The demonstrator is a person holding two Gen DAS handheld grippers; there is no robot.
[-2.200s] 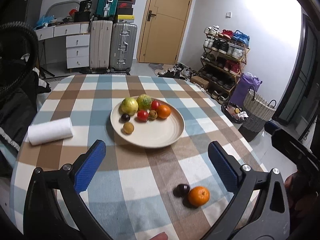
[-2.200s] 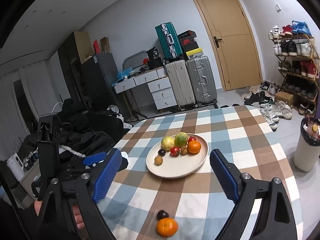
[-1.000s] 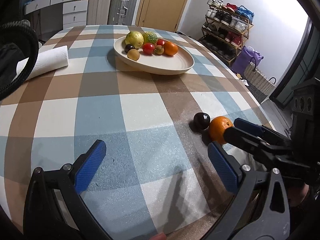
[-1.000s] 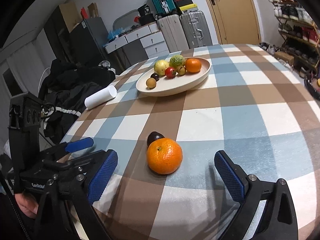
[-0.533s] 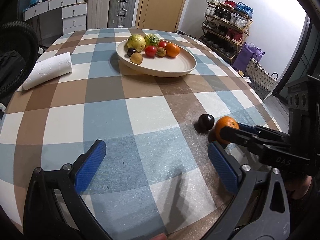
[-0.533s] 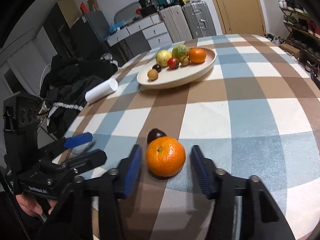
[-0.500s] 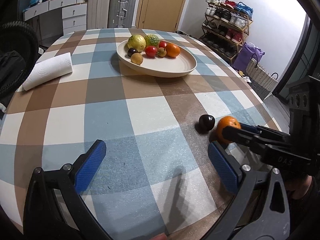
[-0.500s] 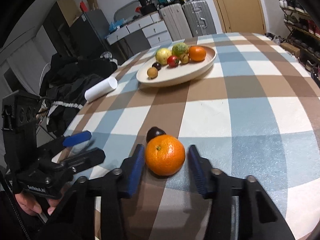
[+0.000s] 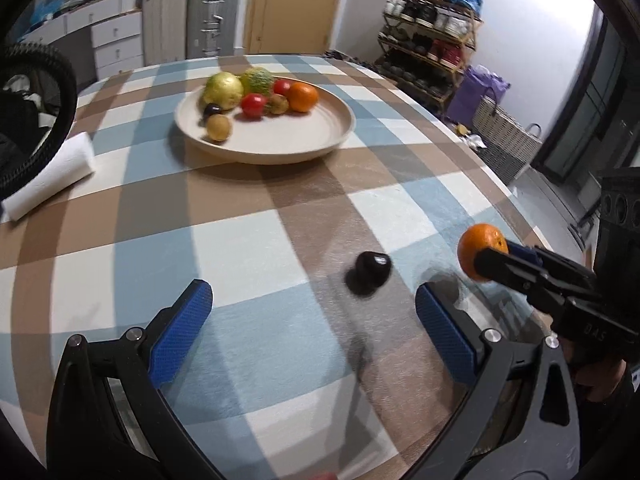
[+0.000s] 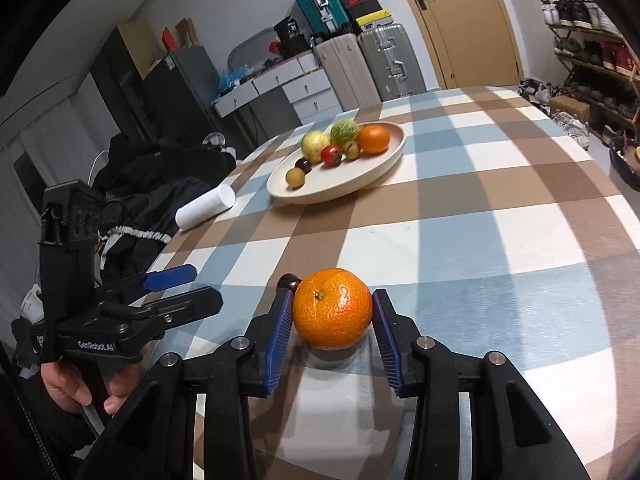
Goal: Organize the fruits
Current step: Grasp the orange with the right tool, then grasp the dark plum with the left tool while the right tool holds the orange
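Left wrist view: the left gripper [image 9: 308, 320] stands wide, empty, framing the dark plum [image 9: 368, 270] at centre, likely its target. Right wrist view: the right gripper [image 10: 332, 330] clamps the mandarin [image 10: 332, 308] low in the frame, presumably bound for the fruit plate [image 10: 384, 164] above.

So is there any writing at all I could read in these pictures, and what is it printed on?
"GoRobot.AI", roughly; small, partly blurred: on the body of the left gripper, right wrist view.
"DAS": on the body of the right gripper, left wrist view; possibly cut off.
Boxes above the suitcases: print too small to read.
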